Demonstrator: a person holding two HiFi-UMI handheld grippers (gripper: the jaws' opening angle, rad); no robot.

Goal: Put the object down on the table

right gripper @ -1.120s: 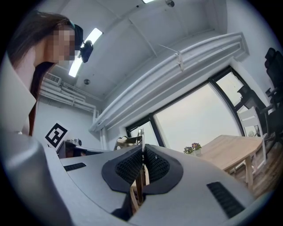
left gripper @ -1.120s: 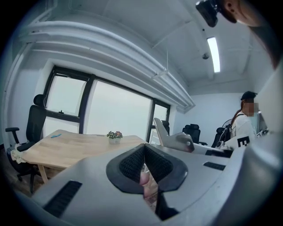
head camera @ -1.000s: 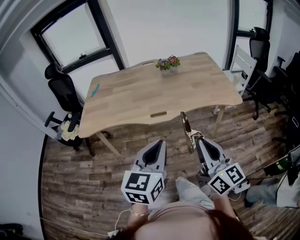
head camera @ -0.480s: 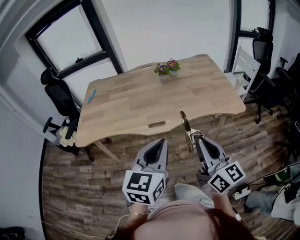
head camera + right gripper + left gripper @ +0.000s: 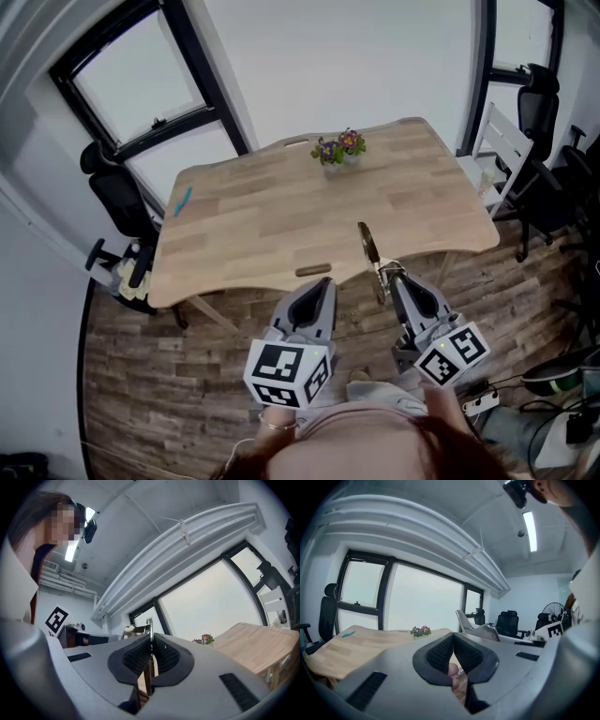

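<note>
The table [image 5: 281, 216] is closer to me now than it was a moment ago. Back then the object [image 5: 367, 244] showed in front of the wood floor [image 5: 141, 375]. Now its round top shows over the near edge of the table. So we have moved up to the table, and that is good for the job.

My right gripper [image 5: 384, 274] is shut tight on the object. It is a thin metal thing with a round end, maybe a spoon, and it sticks up out of the jaws. That grip has not changed. My left gripper [image 5: 323, 283] is shut too, with nothing in it.

The object is not down yet. It is up in the air by the table's near edge, and I cannot tell how high. The flowers [image 5: 339, 147] and the little blue thing [image 5: 181, 200] are well away from it, so there is lots of bare wood. I think the next step is to reach forward, go down, and let go.
</note>
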